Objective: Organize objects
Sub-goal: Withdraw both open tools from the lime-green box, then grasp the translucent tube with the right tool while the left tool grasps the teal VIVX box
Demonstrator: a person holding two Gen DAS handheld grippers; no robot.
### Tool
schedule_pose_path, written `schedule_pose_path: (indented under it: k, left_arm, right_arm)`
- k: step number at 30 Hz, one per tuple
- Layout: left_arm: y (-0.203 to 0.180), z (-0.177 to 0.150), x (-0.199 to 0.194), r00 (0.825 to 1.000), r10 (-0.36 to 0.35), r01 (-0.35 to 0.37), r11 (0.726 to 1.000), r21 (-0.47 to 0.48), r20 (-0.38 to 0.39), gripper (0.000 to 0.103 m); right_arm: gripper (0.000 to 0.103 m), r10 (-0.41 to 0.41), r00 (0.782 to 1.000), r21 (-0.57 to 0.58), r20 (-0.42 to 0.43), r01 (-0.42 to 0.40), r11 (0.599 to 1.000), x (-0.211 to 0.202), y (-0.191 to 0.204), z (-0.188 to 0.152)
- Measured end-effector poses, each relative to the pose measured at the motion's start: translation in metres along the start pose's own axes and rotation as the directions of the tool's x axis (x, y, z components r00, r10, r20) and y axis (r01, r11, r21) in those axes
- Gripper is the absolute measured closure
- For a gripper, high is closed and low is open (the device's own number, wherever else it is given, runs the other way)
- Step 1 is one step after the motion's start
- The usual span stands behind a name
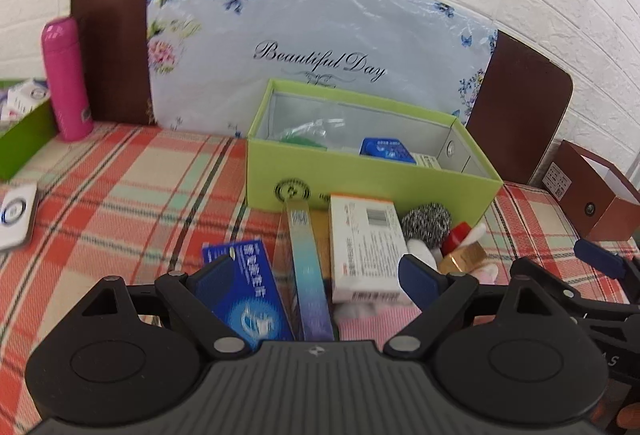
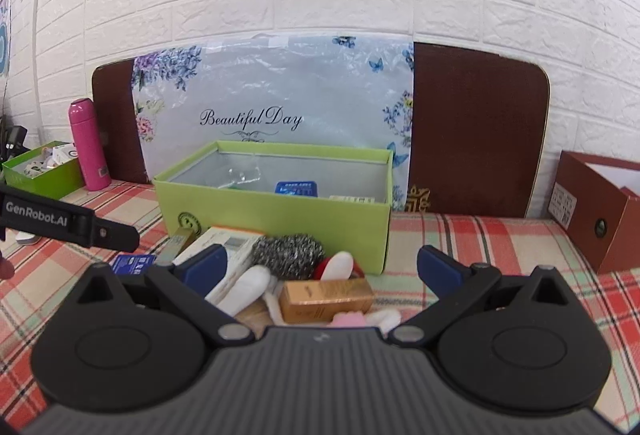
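A light green box (image 1: 360, 183) (image 2: 280, 219) stands open on the plaid cloth, with a blue packet (image 1: 386, 149) and other small items inside. In front of it lies a pile: a blue packet (image 1: 248, 291), a long teal strip (image 1: 308, 275), a white and orange carton (image 1: 366, 247), a steel scourer (image 1: 426, 223) (image 2: 288, 251), a gold box (image 2: 326, 299), white pieces (image 2: 248, 287) and a red cap (image 1: 458, 235). My left gripper (image 1: 316, 275) hangs open over the strip and carton. My right gripper (image 2: 324, 267) is open above the gold box and scourer.
A pink flask (image 1: 66, 79) (image 2: 90, 145) and a darker green tray (image 1: 24, 139) (image 2: 44, 171) stand at the left. A red-brown box (image 1: 592, 191) (image 2: 600, 207) stands at the right. A floral "Beautiful Day" bag (image 1: 320, 47) leans on a brown board against the brick wall.
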State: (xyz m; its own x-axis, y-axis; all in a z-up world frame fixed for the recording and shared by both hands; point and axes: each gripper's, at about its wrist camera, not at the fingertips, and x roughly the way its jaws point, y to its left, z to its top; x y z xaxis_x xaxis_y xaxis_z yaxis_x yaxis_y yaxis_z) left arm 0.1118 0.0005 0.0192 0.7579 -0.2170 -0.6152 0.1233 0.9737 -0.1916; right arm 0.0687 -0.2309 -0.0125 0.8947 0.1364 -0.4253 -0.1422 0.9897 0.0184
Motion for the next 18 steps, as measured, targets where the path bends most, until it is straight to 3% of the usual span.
schedule_pose_path:
  k: [11,16,18]
  left_arm:
    - [0.023,-0.041,0.001,0.994,0.037,-0.044,0.996,-0.076,-0.1,0.011]
    - [0.037,-0.057,0.001,0.989,0.06,-0.072,0.993,-0.088,-0.134,0.011]
    - [0.042,-0.063,0.0,0.987,0.074,-0.088,0.992,-0.095,-0.14,0.011]
  right_arm:
    - [0.0,0.046,0.995,0.049,-0.086,-0.042,0.998,-0.008,0.012,-0.036]
    - [0.0,0.078,0.987,0.018,-0.139,-0.077,0.997,-0.008,0.028,-0.055]
    - [0.005,0.082,0.985,0.002,-0.152,-0.083,0.997,-0.008,0.032,-0.057]
